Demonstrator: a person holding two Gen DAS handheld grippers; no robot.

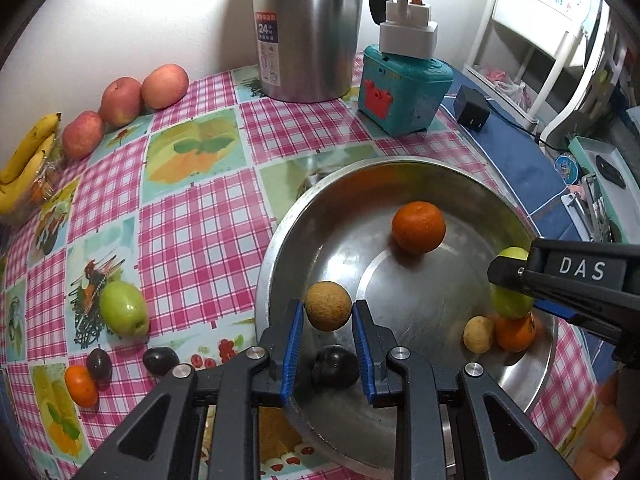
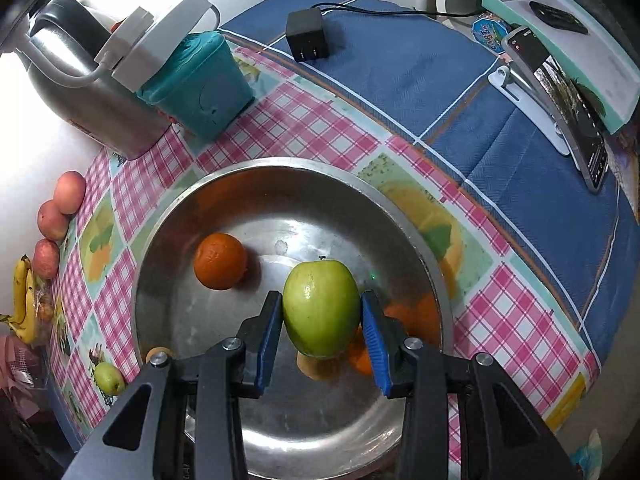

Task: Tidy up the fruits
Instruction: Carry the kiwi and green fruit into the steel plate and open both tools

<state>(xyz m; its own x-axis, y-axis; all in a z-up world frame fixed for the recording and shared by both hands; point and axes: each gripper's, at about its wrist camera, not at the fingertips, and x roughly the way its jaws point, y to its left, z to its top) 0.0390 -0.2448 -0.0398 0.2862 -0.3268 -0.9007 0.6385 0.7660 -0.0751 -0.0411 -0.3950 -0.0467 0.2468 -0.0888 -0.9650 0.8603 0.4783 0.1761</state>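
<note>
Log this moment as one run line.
left gripper: shut on brown fruit | right gripper: shut on green apple | both over metal bowl

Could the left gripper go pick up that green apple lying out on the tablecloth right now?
Probably not yet: the left gripper is shut on a small brown fruit. The path to the green apple looks clear.

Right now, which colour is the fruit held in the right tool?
Green: a round green apple, clearest in the right wrist view.
</note>
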